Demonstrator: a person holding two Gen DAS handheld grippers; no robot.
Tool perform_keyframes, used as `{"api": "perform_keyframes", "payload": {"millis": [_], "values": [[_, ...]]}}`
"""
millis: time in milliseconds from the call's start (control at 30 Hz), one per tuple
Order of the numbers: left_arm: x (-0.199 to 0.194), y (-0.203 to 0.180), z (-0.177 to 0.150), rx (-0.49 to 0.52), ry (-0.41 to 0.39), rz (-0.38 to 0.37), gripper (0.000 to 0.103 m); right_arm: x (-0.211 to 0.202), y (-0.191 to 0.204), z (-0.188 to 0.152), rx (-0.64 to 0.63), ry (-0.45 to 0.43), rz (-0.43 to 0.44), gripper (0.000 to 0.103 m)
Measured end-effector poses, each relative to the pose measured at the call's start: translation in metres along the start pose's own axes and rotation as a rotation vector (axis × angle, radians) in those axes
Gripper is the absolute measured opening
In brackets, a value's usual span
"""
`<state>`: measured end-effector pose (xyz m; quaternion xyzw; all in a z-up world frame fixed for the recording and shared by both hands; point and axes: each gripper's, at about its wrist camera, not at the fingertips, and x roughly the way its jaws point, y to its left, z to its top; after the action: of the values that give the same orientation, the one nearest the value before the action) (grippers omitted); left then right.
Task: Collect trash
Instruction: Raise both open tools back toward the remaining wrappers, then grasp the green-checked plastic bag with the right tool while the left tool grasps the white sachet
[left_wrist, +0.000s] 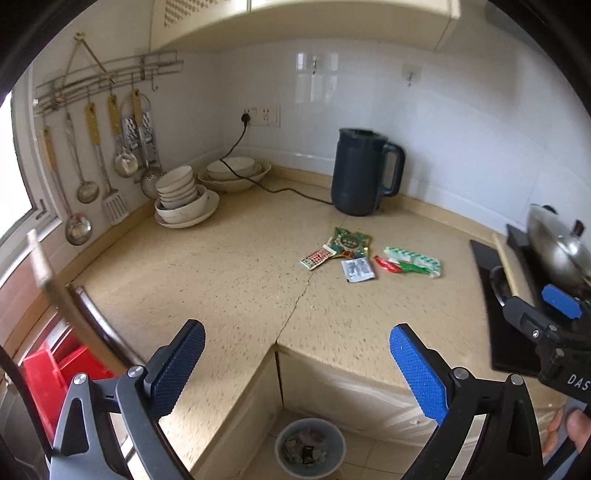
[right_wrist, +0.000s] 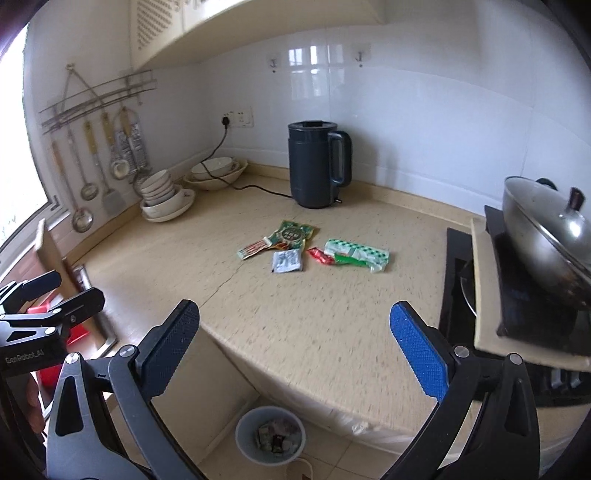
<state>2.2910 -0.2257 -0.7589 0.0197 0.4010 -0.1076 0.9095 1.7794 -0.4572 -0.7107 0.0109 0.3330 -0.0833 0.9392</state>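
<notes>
Several flat wrappers lie on the beige counter (left_wrist: 221, 280): a green packet (left_wrist: 351, 242) (right_wrist: 293, 233), a red-striped strip (left_wrist: 317, 257) (right_wrist: 253, 249), a grey sachet (left_wrist: 357, 269) (right_wrist: 287, 260), a small red wrapper (left_wrist: 386, 264) (right_wrist: 320, 255) and a green-white bag (left_wrist: 415, 261) (right_wrist: 360, 254). A grey bin (left_wrist: 309, 446) (right_wrist: 270, 435) with scraps inside stands on the floor below the counter edge. My left gripper (left_wrist: 297, 343) is open and empty above the counter's inner corner. My right gripper (right_wrist: 295, 325) is open and empty too, near the counter's front edge.
A dark kettle (left_wrist: 364, 171) (right_wrist: 317, 168) with its cord stands behind the wrappers. Stacked bowls (left_wrist: 183, 199) sit at the back left under hanging utensils (left_wrist: 92, 147). A lidded wok (right_wrist: 546, 232) rests on the stove at right. A red crate (left_wrist: 48, 373) is low at left.
</notes>
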Motion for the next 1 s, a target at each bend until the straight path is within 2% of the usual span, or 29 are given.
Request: {"api": "perform_keyframes", "payload": {"millis": [233,367,500,767,1000], "values": [[0.183,-0.048,0.06,-0.038,0.139,-0.06,0.099,0.109,-0.043,0.023,0.016,0.083,-0.02,0.103],[0.283,-0.086,0.084,-0.042,0.229,-0.081,0.099,0.168,-0.075,0.029,0.032,0.15,-0.042,0.103],[0.376,-0.107,0.104,-0.047,0.301,-0.075,0.099,0.216,-0.1,0.034,0.041,0.201,-0.069,0.103],[0.484,-0.129,0.106,-0.046,0.369,-0.025,0.099,0.272,-0.134,0.038,0.082,0.244,-0.083,0.103],[0.535,-0.14,0.1,-0.041,0.402,-0.02,0.095,0.29,-0.144,0.038,0.079,0.258,-0.074,0.103]]}}
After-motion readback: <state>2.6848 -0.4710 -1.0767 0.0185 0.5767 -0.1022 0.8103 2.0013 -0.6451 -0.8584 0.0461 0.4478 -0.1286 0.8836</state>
